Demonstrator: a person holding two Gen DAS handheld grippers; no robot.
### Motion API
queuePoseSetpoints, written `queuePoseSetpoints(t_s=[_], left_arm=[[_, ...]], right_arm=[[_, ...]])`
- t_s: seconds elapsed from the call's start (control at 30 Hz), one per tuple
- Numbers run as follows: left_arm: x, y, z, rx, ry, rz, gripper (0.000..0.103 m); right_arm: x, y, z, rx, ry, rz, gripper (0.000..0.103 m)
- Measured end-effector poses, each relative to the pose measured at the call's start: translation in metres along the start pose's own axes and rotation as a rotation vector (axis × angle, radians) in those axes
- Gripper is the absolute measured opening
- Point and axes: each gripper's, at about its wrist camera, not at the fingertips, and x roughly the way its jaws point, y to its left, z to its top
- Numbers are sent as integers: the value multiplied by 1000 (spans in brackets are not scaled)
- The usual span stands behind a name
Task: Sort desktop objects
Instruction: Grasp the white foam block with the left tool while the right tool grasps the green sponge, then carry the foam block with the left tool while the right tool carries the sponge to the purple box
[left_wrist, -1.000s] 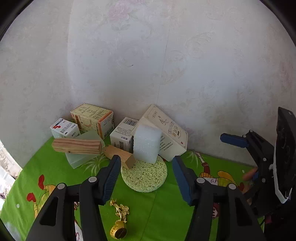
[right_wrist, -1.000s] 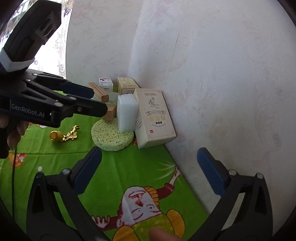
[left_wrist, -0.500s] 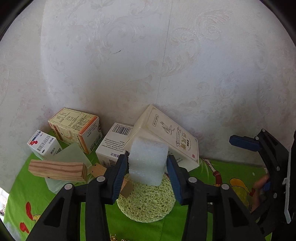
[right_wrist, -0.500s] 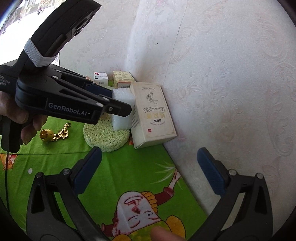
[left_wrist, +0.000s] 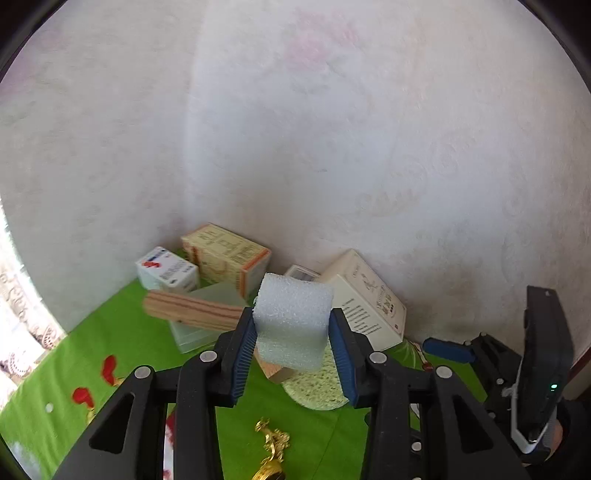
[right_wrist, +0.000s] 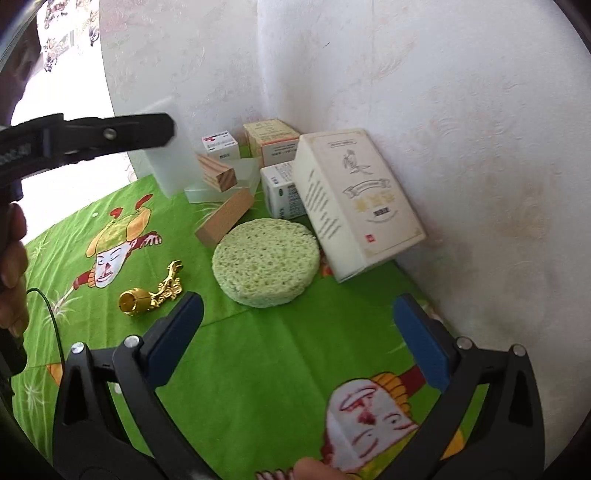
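Left wrist view, my left gripper (left_wrist: 291, 334) clamped on white foam block (left_wrist: 293, 325), lifted above green round sponge (right_wrist: 266, 267) near tablecloth's (right_wrist: 258, 369) back corner, my right gripper (right_wrist: 295, 339) wide open, empty.

White foam block (left_wrist: 293, 325) (lifted) between left tool (left_wrist: 291, 354) pads

1. Daylight enters from the left of both views; the window (right_wrist: 66, 74) area is blown out to plain white.
2. The wall (left_wrist: 332, 147) is evenly lit, pale and soft, with motion blur in the left wrist view.
3. The boxes cast soft shadows on the wall behind them.
4. Fisheye bending curves the edges; the corners are black.
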Motion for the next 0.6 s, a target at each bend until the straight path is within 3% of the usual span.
queuePoseSetpoints(t_s=[0.07, 0.23, 0.37, 0.6], left_arm=[[-20, 11, -5, -44, -13, 89, 40], [-73, 26, -24, -123, -71, 188, 40], [-109, 25, -41, -151, -117, 213, 40], [-145, 15, -58, -160, -162, 189, 40]], right_arm=[[9, 7, 2, 21, 35, 21, 102], [27, 19, 7, 62, 86, -17, 94], [50, 27, 21, 89, 106, -76, 94], [72, 33, 35, 143, 130, -157, 88]])
